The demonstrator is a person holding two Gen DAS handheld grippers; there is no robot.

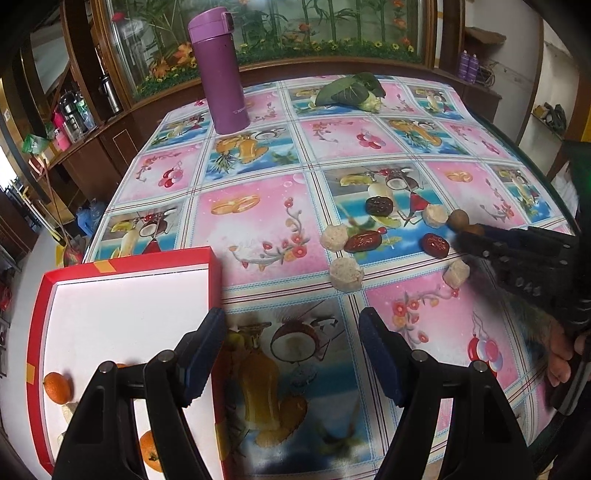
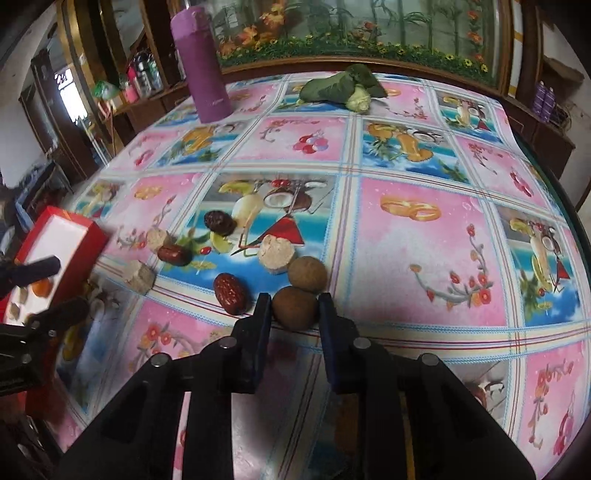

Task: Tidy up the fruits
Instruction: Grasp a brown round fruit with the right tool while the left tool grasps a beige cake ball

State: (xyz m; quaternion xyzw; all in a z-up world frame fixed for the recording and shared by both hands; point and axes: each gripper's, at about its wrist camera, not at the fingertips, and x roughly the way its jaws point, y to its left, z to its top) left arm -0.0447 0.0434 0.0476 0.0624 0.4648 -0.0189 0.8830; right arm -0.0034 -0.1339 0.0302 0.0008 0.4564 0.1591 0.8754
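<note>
My right gripper (image 2: 295,312) is shut on a brown round fruit (image 2: 295,308) low over the patterned tablecloth (image 2: 424,258). A second brown fruit (image 2: 307,275) sits just behind it. Red dates (image 2: 229,298) and pale peeled chunks (image 2: 276,254) lie scattered to the left. In the left wrist view the same gripper (image 1: 476,234) reaches in from the right among the dates (image 1: 436,244) and chunks (image 1: 346,274). My left gripper (image 1: 291,321) is open and holds nothing, at the right wall of a red box (image 1: 216,280). The box holds small oranges (image 1: 57,387).
A purple flask (image 1: 221,74) stands at the table's far left, and a leafy green vegetable (image 1: 351,90) lies at the far middle. A wooden cabinet with a flower-painted panel (image 1: 332,29) runs behind the table. The table edge (image 2: 569,221) curves down the right side.
</note>
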